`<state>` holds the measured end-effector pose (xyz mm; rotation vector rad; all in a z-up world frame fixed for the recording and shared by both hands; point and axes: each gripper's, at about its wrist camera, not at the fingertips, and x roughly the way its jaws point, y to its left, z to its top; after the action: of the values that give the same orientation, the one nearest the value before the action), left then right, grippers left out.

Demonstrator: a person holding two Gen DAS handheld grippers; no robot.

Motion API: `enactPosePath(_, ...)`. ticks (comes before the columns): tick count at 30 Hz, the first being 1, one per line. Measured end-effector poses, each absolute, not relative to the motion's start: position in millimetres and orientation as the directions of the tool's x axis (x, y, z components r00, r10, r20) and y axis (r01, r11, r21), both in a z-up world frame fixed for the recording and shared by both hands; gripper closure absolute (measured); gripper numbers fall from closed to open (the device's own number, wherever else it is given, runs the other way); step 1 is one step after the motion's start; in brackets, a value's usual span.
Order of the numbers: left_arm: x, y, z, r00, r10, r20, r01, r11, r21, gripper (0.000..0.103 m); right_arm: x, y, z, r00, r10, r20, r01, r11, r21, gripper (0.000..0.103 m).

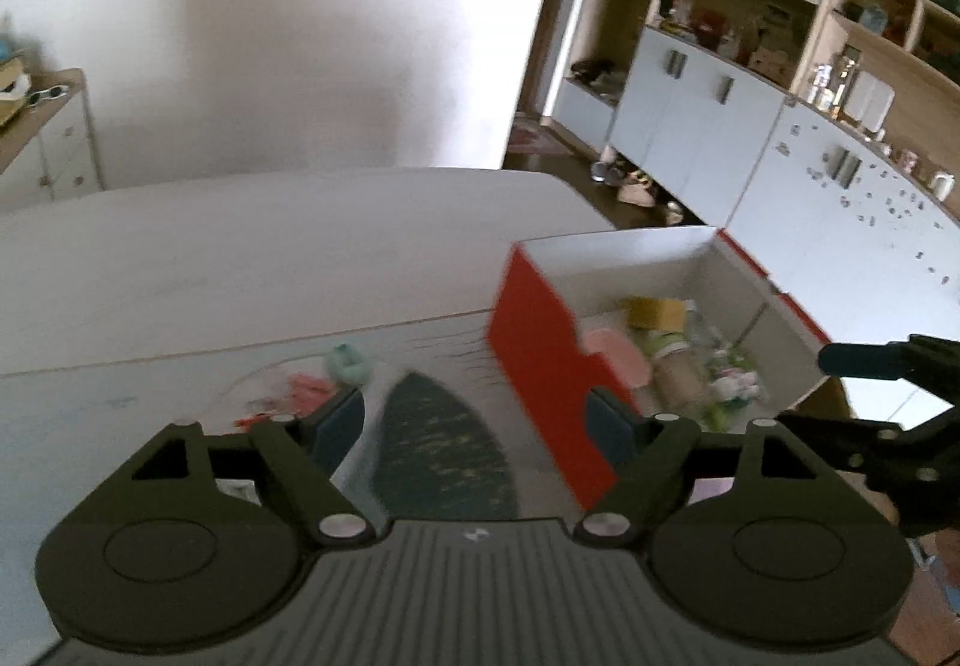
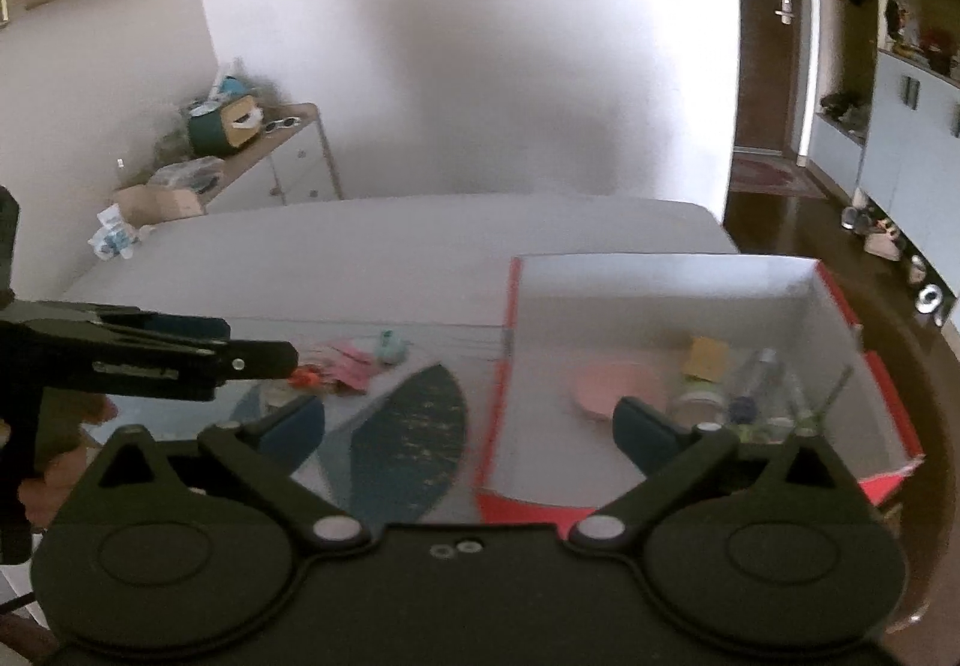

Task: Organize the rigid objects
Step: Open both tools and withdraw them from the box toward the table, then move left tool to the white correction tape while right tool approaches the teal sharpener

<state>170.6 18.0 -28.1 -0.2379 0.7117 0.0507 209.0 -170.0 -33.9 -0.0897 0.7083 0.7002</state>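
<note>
Left gripper (image 1: 480, 417): jaws spread wide and empty, held above the counter; its blue pads straddle the near corner of the box in its own view.
Right gripper (image 2: 471, 429): jaws spread wide, nothing between them; one pad sits over the counter, the other over the box interior.
Counter (image 2: 360, 270): pale top with a dark teal leaf-shaped pattern (image 2: 414, 438) printed on it near both grippers.
Box (image 2: 660, 282): open, red outside and white inside, standing on the right part of the counter.
Box contents: a pink plate (image 2: 612, 387) lying flat on the bottom, a yellow block (image 2: 708, 357) toward the back wall, a clear bottle (image 2: 759, 375) and a few small jars beside it; details blurred.
Loose items: a mint-green small object (image 2: 391, 347), pink pieces (image 2: 348, 366) and a red-orange piece (image 2: 303, 378) grouped on the counter left of the box, near each other.
Background: white cupboards (image 1: 708, 120) with open shelves on the right, a low sideboard (image 2: 276, 150) with clutter on the left.
</note>
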Motion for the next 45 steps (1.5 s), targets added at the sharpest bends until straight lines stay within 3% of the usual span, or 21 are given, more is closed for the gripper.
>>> enactPosePath(16,146.7,102.8,-85.6,0.71,0.074,-0.7,-0.262,0.951,-0.165,0.022,214.9,-79.4,-57.0,0.494,0.541,-0.681,-0.599,0.779,0.184,0.001)
enactPosePath(33,168.6,122.9,-140.6,0.664,0.096,-0.742,-0.293,0.946,-0.14,0.022,251.7,-13.9,-92.6,0.485,0.466,-0.74,-0.598,0.794,0.108,0.004)
enactPosePath(45,186.0,119.8,-156.3,0.651,0.134,-0.747,-0.315,0.943,-0.106,0.022,303.2,12.4,-126.6,0.453,0.405,-0.794,-0.573,0.815,0.088,0.019)
